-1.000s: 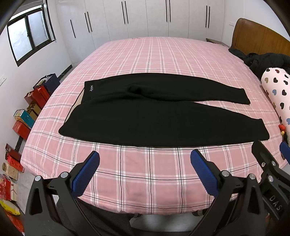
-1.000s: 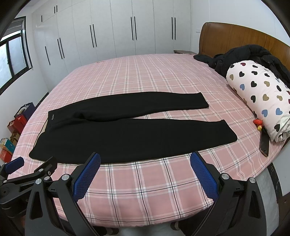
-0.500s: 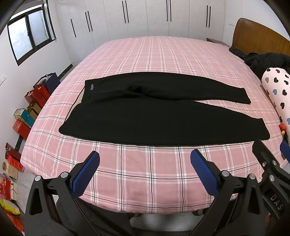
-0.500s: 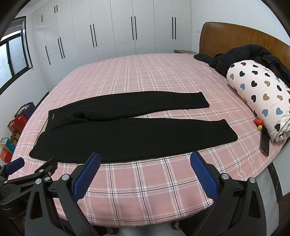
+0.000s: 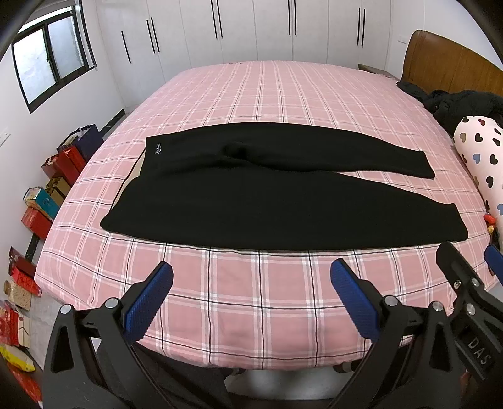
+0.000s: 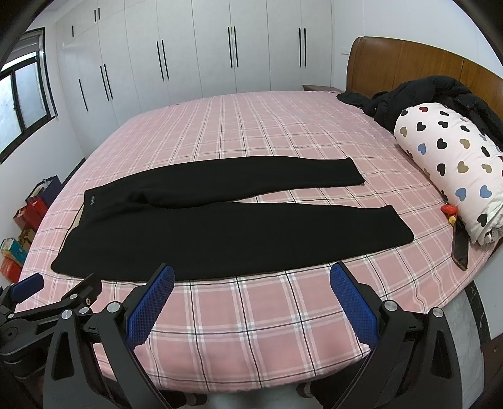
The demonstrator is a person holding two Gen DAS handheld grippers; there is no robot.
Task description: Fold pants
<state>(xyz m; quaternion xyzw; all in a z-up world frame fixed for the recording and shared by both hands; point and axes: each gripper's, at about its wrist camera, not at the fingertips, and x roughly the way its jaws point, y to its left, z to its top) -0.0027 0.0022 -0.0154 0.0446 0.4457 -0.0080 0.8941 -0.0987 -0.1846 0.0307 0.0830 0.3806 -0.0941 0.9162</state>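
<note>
Pants [image 5: 267,195] lie flat across the bed [image 5: 283,94], waistband toward 9 o'clock, leg ends toward 3 o'clock, legs apart at the cuffs. Rolled quilt [image 6: 449,170] at 3 o'clock on the bed, jacket [image 6: 418,94] behind it against the headboard [image 6: 408,59]. Boxes [image 5: 41,204] on the floor at 9 o'clock. Wardrobe [image 5: 251,28] at 12 o'clock behind the bed.

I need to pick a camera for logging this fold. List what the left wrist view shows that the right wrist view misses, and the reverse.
Only the left wrist view: the yellow package and more boxes on the floor at the bed's near left corner.

Only the right wrist view: the dark flat object at the bed's right edge, and the whole heart-print roll.

Both: the black pants spread flat and unfolded on the pink plaid bed, waistband left, with the left gripper and right gripper open and short of the pants.
</note>
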